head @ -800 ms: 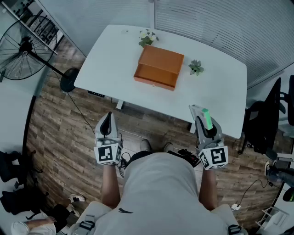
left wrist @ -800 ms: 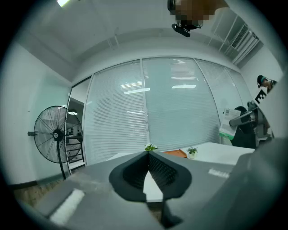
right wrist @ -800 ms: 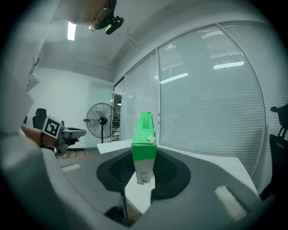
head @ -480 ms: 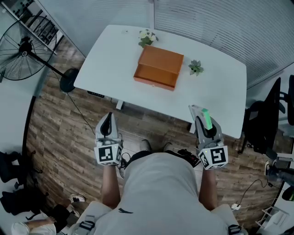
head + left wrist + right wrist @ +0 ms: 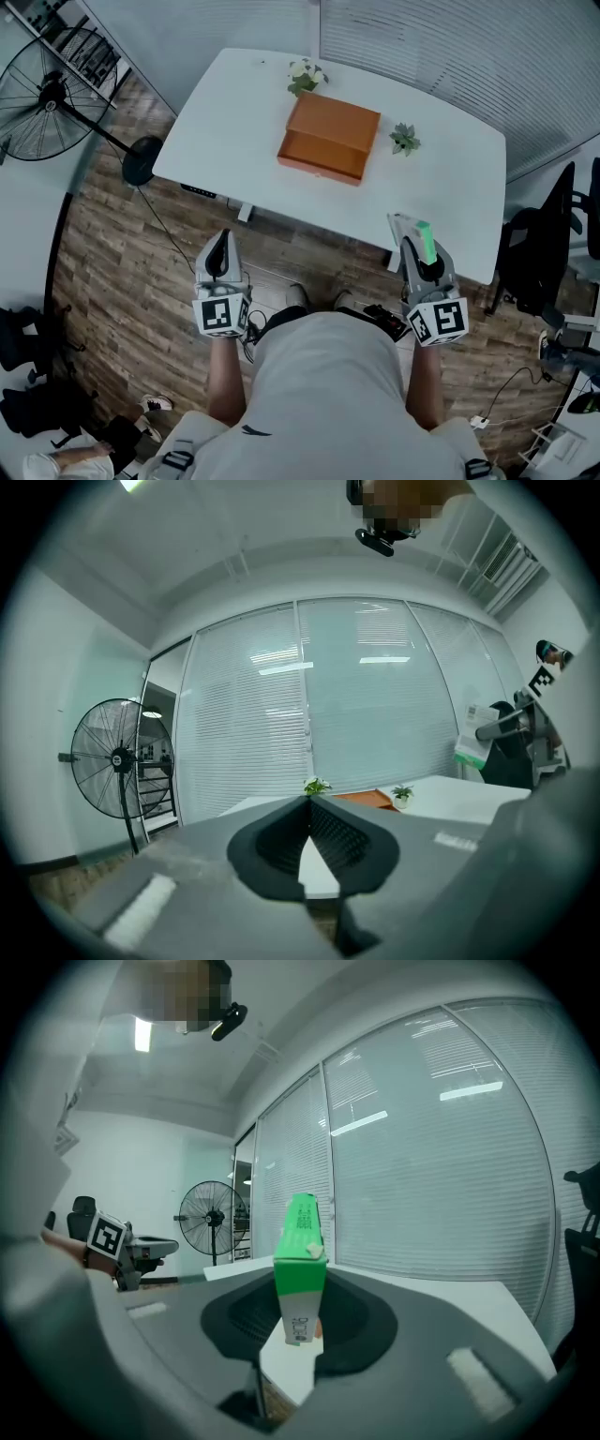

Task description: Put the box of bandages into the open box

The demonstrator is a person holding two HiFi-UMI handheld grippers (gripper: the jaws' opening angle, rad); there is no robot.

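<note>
- Currently the right gripper (image 5: 415, 246) pinches the box of bandages (image 5: 301, 1258) between its jaws; the green-and-white carton stands upright and sticks out past the jaw tips.
- The left gripper (image 5: 307, 805) has its jaws pressed together at the tips, with nothing between them.
- The orange box (image 5: 328, 139) sits on the white table (image 5: 234, 112), well ahead of both pairs of jaws; from the right jaws it lies ahead and to the left.
- Two small plants flank the orange box: one (image 5: 305, 77) at its far left corner, one (image 5: 405, 141) just to its right.
- Both grippers are held short of the table's near edge, over wood floor (image 5: 122, 272).
- A standing fan (image 5: 47, 94) is far left of the left jaws.
</note>
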